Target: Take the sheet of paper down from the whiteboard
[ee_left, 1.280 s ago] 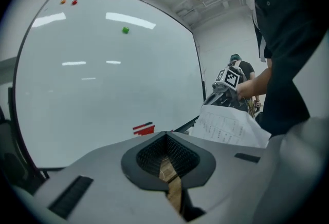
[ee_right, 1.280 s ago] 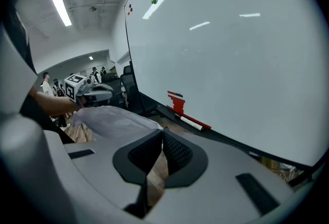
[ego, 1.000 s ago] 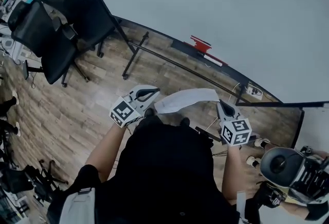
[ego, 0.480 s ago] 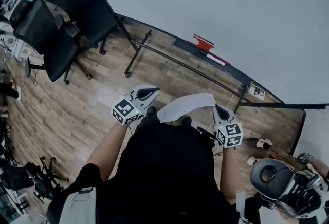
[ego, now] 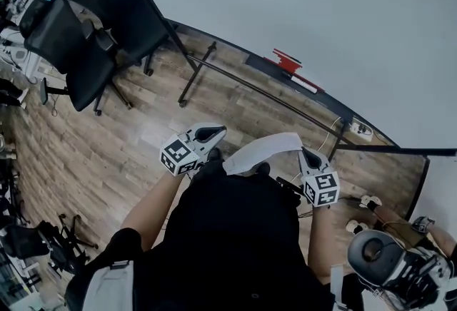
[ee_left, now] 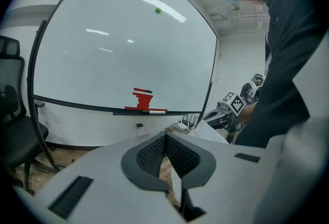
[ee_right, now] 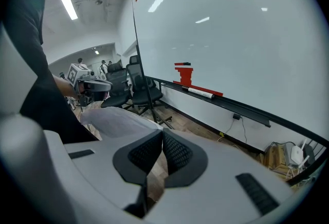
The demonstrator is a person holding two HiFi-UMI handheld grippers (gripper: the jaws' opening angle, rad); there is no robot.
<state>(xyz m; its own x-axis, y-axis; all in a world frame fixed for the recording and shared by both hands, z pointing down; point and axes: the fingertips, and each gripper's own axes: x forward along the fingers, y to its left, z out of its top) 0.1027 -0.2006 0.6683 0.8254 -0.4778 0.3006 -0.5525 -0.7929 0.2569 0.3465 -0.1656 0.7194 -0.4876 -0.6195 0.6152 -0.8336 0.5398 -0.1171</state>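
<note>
Your left gripper (ego: 218, 133), whose cube (ego: 178, 155) carries black-and-white square markers, has its jaws closed tight on the left end of the white sheet of paper (ego: 263, 148). The sheet hangs clear of the glossy white whiteboard (ego: 321, 17), bowed upward before your chest, with its long axis running left to right. Your right gripper (ego: 307, 154) is clamped on the right end.

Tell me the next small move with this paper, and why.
Probably carry the sheet of paper away from the whiteboard with both grips shut. It is already off the board, bowed between the left gripper and the right gripper, each shut on one end; releasing either would likely let it swing.
</note>
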